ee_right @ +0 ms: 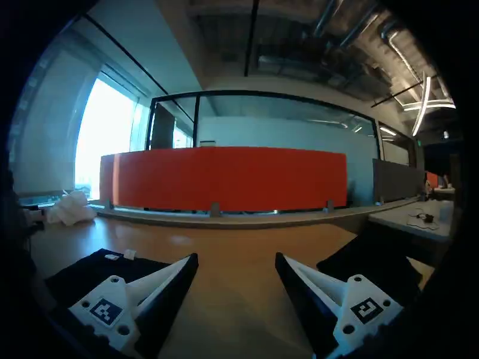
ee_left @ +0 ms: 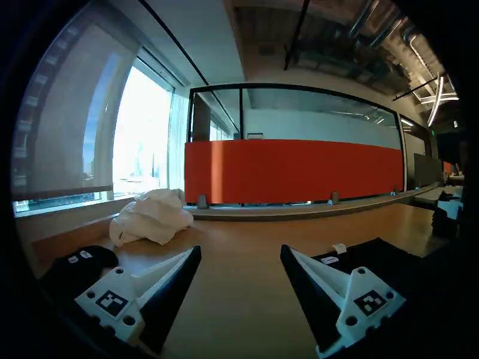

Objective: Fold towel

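The towel (ee_left: 152, 215), as we read it, is the crumpled white heap on the table (ee_left: 239, 299) by the window, near and to the left in the left gripper view, small and far off at the left edge in the right gripper view (ee_right: 72, 208). Flat black cloths (ee_left: 371, 254) also lie close beside the fingers, and we cannot rule out that one of them is the piece to fold. We judge that folding has not begun. The left gripper (ee_left: 239, 257) and the right gripper (ee_right: 236, 258) are both spread and hold nothing, over bare wood. Next we must reach the heap, pinch an edge and draw it out flat. The right gripper view adds a grey side desk (ee_right: 419, 218). The left gripper view gives the heap's folds clearly. An orange screen (ee_left: 287, 170) stands behind.
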A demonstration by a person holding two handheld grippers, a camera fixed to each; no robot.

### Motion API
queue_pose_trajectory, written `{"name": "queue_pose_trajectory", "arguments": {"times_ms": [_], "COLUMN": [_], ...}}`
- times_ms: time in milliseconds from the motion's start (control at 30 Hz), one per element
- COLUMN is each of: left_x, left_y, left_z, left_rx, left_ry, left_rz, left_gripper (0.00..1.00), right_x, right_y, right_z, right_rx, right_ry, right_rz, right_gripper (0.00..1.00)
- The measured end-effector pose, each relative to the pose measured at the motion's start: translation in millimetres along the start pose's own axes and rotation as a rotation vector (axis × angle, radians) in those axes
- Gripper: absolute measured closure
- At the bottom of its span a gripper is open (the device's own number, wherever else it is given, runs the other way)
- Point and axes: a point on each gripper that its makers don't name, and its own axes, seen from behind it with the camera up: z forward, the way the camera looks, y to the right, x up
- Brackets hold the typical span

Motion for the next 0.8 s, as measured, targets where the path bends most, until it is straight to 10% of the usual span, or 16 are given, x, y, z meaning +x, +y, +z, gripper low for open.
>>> {"name": "queue_pose_trajectory", "arguments": {"times_ms": [233,800], "left_x": [7.6,121.4], "left_y": [-1.7,13.8], "left_z": [0.1,10.6], "left_rx": [0.007,-0.028], "left_ry": [-0.002,-0.02], "left_rz": [-0.007,0.0], "left_gripper": [0.01,0.02], "right_x": [16.1,134.2], "right_y": [1.0,-14.1], "right_z": [-2.0,-3.1], "right_rx": [-0.008,-0.008], "right_ry": [-0.003,0.002], "right_rz": [-0.025,-0.056], "right_gripper": [0.0,0.0]}}
